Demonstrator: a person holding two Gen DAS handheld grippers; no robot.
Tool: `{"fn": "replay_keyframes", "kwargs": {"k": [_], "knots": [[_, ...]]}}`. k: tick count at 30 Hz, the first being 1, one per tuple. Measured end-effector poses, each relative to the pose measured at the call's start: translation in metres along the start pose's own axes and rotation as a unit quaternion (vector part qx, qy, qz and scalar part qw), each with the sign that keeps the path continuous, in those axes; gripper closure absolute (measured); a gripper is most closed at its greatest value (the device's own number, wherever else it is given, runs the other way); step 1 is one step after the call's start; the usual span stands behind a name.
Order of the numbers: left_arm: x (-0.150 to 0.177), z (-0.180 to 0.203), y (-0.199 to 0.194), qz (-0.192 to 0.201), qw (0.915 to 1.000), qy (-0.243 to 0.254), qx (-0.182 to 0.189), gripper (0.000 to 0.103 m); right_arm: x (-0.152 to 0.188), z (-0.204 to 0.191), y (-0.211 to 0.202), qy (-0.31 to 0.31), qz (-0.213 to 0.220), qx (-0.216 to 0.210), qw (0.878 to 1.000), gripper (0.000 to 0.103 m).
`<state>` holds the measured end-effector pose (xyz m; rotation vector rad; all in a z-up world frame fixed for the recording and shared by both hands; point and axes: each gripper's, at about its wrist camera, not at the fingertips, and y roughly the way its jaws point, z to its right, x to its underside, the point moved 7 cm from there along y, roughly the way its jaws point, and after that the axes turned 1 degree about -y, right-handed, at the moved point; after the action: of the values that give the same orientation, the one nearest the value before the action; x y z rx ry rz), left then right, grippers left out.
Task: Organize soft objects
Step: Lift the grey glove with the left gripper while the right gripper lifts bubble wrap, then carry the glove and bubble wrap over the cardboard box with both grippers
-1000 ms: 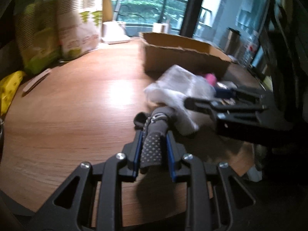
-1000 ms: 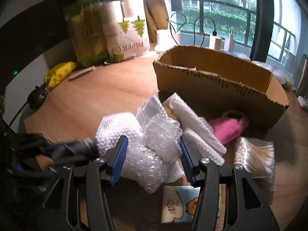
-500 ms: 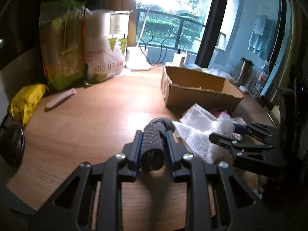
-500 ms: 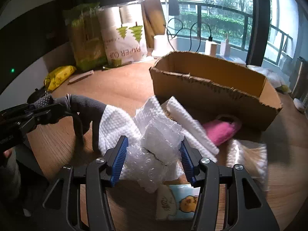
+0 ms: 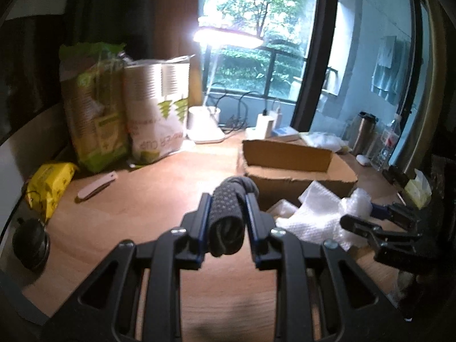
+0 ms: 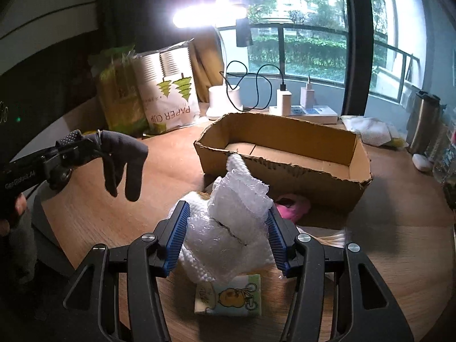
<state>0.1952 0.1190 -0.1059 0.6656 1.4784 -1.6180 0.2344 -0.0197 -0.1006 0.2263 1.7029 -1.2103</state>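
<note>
Two sets of tongs hang above a wooden desk [image 6: 159, 176], each carrying a soft item toward an open cardboard box [image 6: 285, 154]. The left tongs [image 5: 228, 222] are clamped on a rolled dark grey sock [image 5: 228, 216], whose loose ends dangle clear of the desk in the right wrist view. The right tongs [image 6: 226, 236] grip a crumpled wad of bubble wrap [image 6: 236, 213], with a white knitted cloth [image 6: 196, 259] bunched against it; whether the cloth is pinched too cannot be told. On the desk in front of the box lie a pink fuzzy item [image 6: 293, 208] and a small tissue pack [image 6: 228, 296] printed with a cartoon chick. The box looks empty where its floor shows.

The step in hand appears to be the carry: both loads are off the desk, neither is over the box. The next move likely calls for bringing each pair of tongs over the torn near wall of the box, then opening them so the items drop inside. Trailing sock ends or cloth could catch on that ragged cardboard edge.
</note>
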Motion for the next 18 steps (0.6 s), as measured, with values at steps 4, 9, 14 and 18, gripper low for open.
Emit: {"fn": "replay_keyframes", "kwargs": {"k": [4,9,14,18], "knots": [[-0.006,0.023,0.005,0.001,0.9997,0.015,0.022,0.079,0.000,0.013,-0.004,0.039,0.003,-0.027,0.999,0.047],[-0.003,0.054,0.015,-0.010,0.9979,0.027,0.057,0.079,-0.007,0.022,-0.021,0.052,0.028,-0.041,0.997,0.047],[0.014,0.089,0.038,-0.041,0.9917,0.024,0.120,0.079,-0.010,0.027,-0.028,0.064,0.034,-0.067,0.995,0.047],[0.036,0.116,0.061,-0.072,0.9864,0.046,0.141,0.079,-0.009,0.030,-0.031,0.067,0.035,-0.068,0.995,0.047]]}}
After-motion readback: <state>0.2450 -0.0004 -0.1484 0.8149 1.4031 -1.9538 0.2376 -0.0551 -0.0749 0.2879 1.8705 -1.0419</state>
